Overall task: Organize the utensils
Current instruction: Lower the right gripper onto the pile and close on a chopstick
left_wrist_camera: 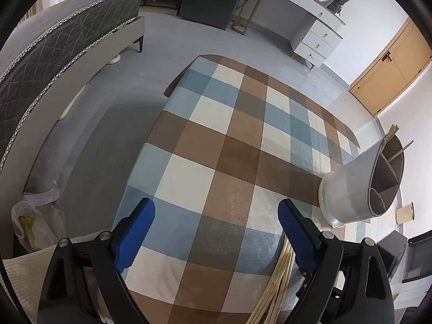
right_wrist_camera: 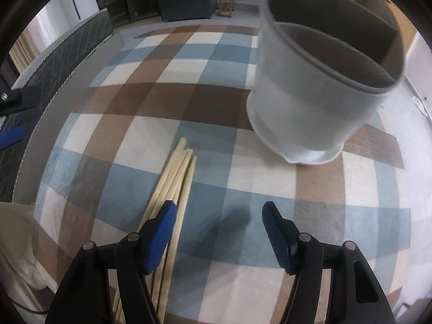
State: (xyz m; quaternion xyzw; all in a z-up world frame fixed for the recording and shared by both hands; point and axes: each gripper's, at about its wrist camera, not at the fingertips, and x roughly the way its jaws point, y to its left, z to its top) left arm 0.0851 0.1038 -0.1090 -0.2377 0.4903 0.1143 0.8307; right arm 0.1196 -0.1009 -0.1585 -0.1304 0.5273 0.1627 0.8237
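Start at your left: your left gripper (left_wrist_camera: pixel 216 225) hangs with its jaws spread wide and nothing between them, over bare checked tablecloth (left_wrist_camera: pixel 205 140), so it plays no part yet. The bundle of pale chopsticks (right_wrist_camera: pixel 175 178) lies on the cloth just right of it, tips pointing toward the holder. Your right gripper (right_wrist_camera: pixel 217 222) stands partly open and empty above them, but it sits off-centre: its left finger (right_wrist_camera: pixel 159 237) overlaps the sticks while the gap between the jaws is over plain cloth to their right. Shift that gripper leftward until the sticks lie in the middle of the gap, come down until both pads flank them, then squeeze. I judge that taking a few sticks near their middle will keep them from pivoting. Farther right stands the grey divided utensil holder (right_wrist_camera: pixel 302 102), upright; lift the sticks clear, tilt them vertical, and lower them into one compartment without knocking the rim.
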